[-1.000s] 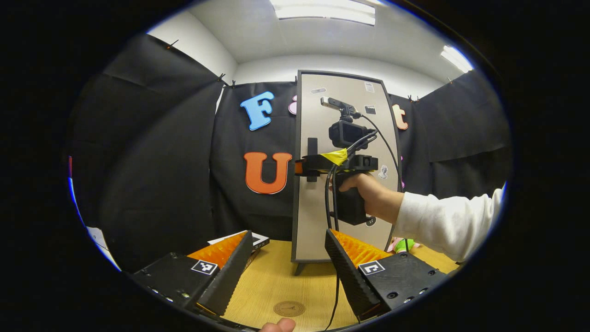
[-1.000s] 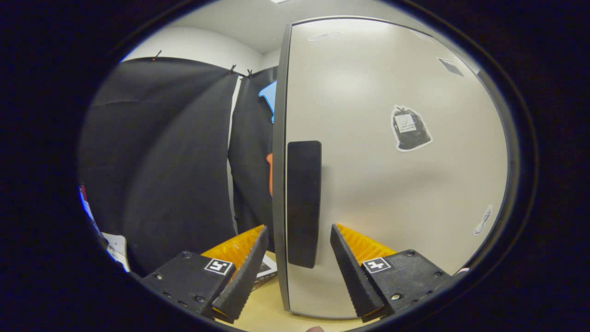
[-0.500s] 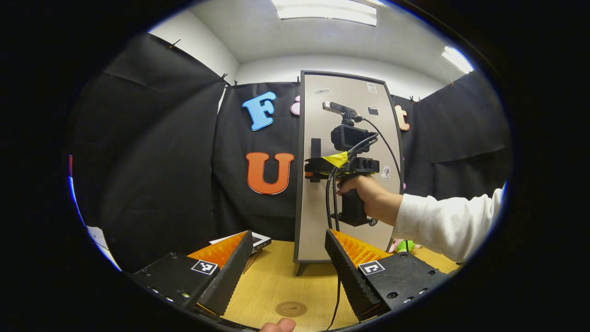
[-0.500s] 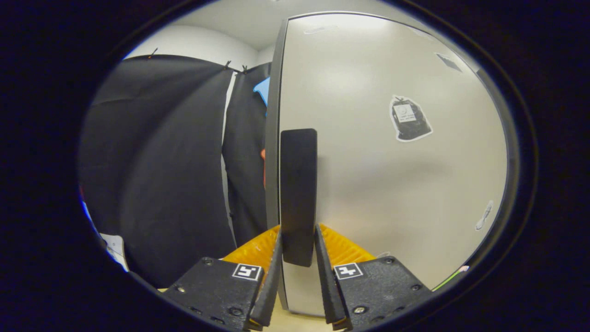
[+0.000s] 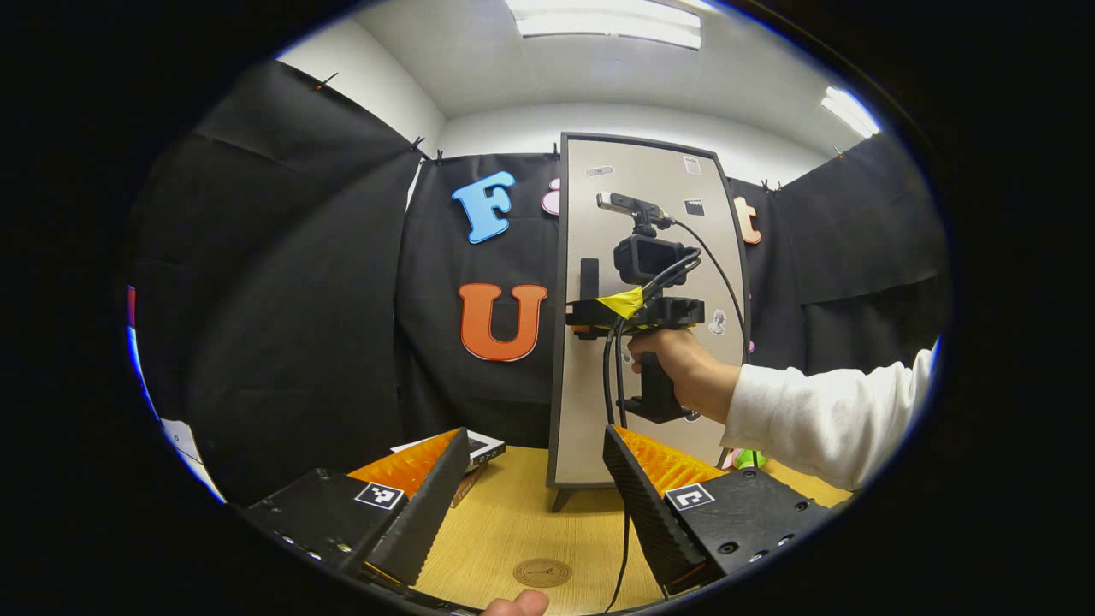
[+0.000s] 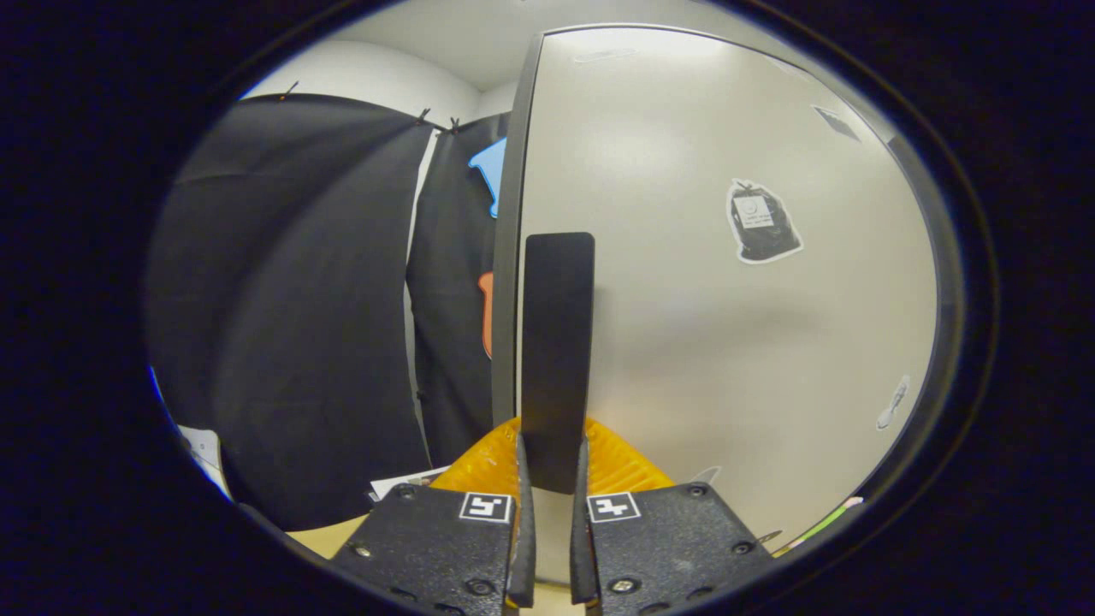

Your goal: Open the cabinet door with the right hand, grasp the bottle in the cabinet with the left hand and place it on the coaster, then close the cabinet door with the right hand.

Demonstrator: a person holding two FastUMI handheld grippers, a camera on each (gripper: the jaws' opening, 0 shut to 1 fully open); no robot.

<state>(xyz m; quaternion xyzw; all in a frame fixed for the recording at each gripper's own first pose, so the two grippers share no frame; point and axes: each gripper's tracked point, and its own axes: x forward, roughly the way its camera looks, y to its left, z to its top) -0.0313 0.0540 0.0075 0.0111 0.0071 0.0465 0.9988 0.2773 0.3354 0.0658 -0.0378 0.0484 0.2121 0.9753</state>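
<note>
Both fingers of your right hand-held gripper (image 6: 547,547) now press on the door's handle (image 6: 556,359); half a second ago they were narrowing around it, and a second ago they stood wide on either side. In the left gripper view that same gripper (image 5: 575,318) sits against the handle at the door's left edge, held by your hand (image 5: 676,364) in a white sleeve (image 5: 821,419). So the grip looks made, and I judge the next step to be the pull that swings the door (image 6: 727,282) open. It still sits flush in its frame, so the opening itself has not begun.

Your left hand-held gripper (image 5: 535,505) hangs low over the bench (image 5: 530,522), fingers spread wide and holding nothing, much as it did a second ago. It waits well short of the cabinet (image 5: 650,214).

Counted: one cabinet with one door and one handle; two grippers; one round coaster (image 5: 542,572) on the bench just ahead of the left gripper; one flat box (image 5: 479,449) by the cabinet's foot. The bottle must be behind the closed door, so I cannot place it or count it yet. A few small stickers dot the door, the largest being a dark one (image 6: 757,231). Something green (image 5: 748,458) peeks out at the cabinet's right, too hidden to name.
</note>
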